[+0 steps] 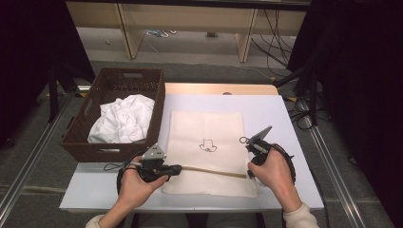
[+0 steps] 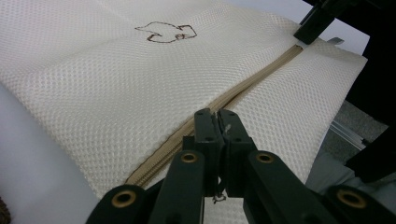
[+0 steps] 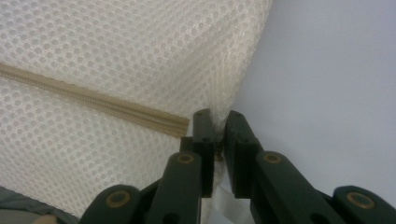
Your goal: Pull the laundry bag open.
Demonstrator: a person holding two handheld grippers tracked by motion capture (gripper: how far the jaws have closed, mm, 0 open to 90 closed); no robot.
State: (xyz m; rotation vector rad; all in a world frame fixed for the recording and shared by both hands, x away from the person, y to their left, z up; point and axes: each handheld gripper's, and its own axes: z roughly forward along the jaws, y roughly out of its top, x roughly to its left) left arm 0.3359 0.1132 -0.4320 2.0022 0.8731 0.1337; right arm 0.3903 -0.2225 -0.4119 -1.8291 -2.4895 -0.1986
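High view overhead, gripper views close, sharing mesh bag [image 1: 206, 152], probably

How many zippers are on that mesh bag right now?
1. A tan zipper runs across the near part of the mesh bag, between the two grippers. The underside is hidden.

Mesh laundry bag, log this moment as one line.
mesh laundry bag: flat on table, zipper closed | left gripper: shut at zipper's left end | right gripper: shut on bag's right edge | basket: holds white garment
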